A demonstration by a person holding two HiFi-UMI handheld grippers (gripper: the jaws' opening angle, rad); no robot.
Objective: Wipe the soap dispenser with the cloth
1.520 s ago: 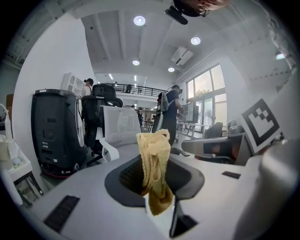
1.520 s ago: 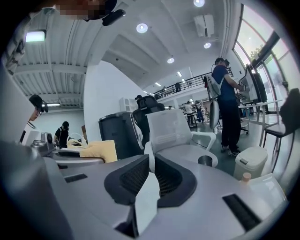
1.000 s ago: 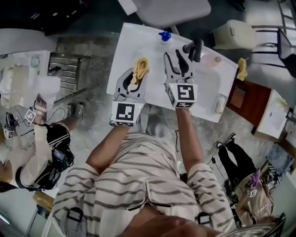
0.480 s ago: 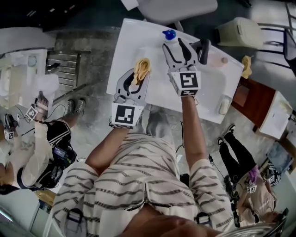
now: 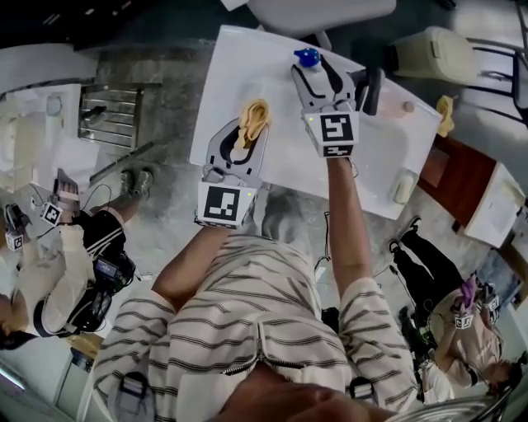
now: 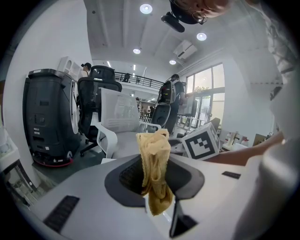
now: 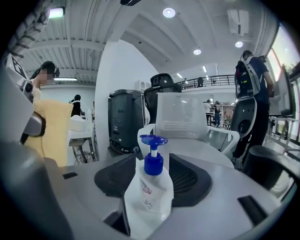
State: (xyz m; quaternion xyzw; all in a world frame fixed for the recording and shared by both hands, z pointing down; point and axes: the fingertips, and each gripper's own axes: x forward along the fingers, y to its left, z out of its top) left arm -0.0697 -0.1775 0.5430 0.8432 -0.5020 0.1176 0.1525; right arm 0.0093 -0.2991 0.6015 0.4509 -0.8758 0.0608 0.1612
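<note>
The soap dispenser [image 7: 149, 187], a white bottle with a blue pump [image 5: 307, 58], stands upright near the far edge of the white table [image 5: 239, 74]. My right gripper [image 5: 315, 66] reaches it, and the bottle stands between the two dark pads [image 7: 190, 180]. These jaws have just been opening, and I see no pad pressing on the bottle. To the left, my left gripper [image 5: 252, 124] is shut on a crumpled yellow cloth [image 6: 153, 173], which sticks up above the jaws and hangs below them. The cloth [image 5: 252, 119] is held apart from the bottle.
A black upright fixture [image 5: 373, 89] stands just right of the right gripper. A small pink item [image 5: 404, 105] and a white item [image 5: 403, 185] lie further right. A white chair [image 5: 322, 12] stands behind the table. People stand or sit around the room.
My right gripper has moved toward the table's far edge and lower, up to the dispenser, so that the bottle now stands between its jaws. The left gripper with the cloth has barely shifted.
</note>
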